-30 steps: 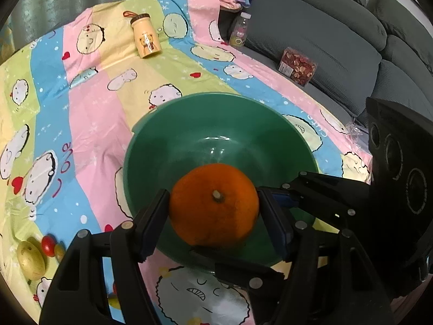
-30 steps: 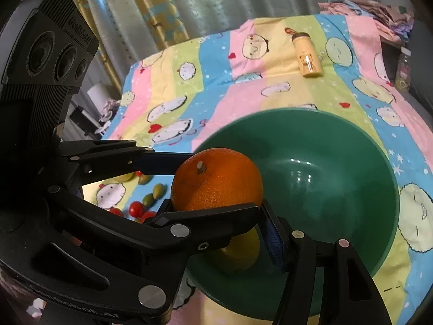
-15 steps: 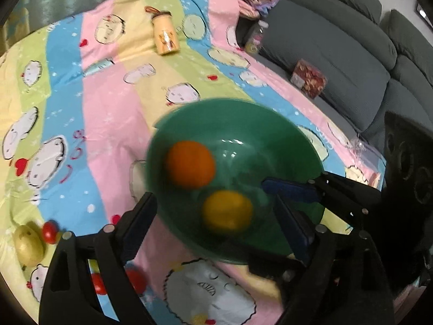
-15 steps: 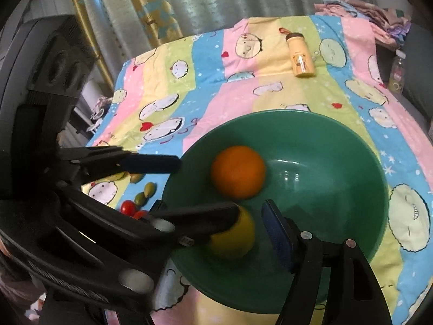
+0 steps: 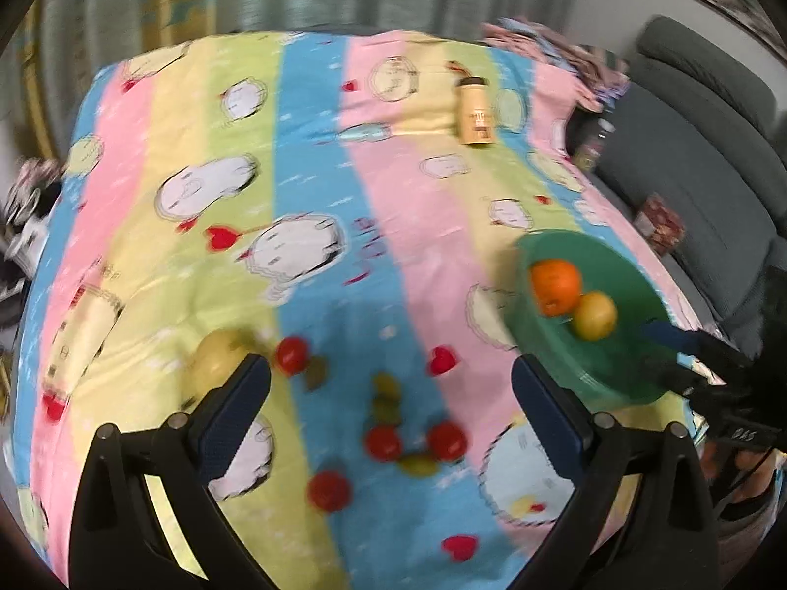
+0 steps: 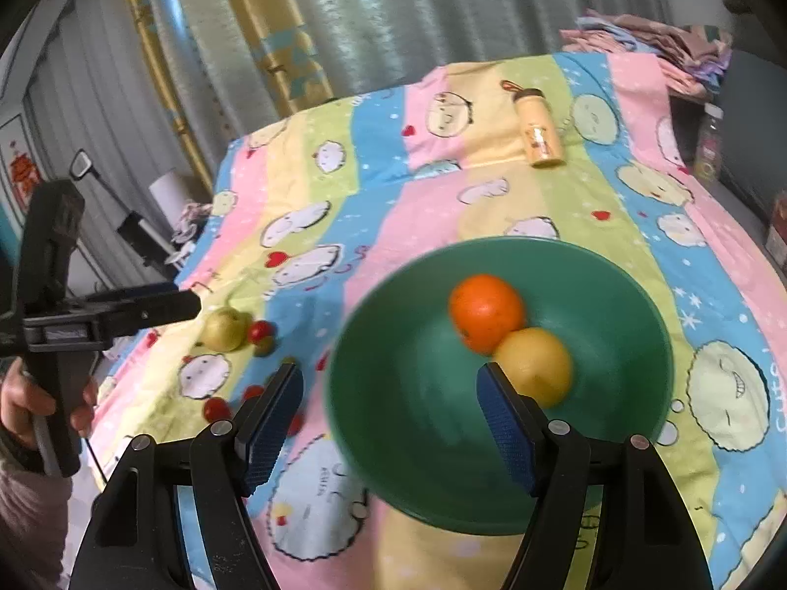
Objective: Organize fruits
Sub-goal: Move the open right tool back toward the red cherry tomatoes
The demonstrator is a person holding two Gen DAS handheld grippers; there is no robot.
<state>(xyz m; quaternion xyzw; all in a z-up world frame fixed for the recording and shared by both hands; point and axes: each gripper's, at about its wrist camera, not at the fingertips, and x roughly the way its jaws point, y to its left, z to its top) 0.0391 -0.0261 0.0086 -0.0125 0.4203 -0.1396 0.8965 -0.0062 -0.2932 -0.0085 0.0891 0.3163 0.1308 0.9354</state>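
Left wrist view blurred, no writing legible, left gripper [image 5: 391,381] jaws opening over scattered tomatoes [image 5: 383,442], empty, right gripper [image 6: 388,410] parted around green bowl [image 6: 634,295] rim at six o'clock, not pressing.

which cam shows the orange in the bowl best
The right wrist view: the orange sits large and near centre in the green bowl, touching the yellow fruit. The left wrist view shows the orange small, blurred, near the right edge.
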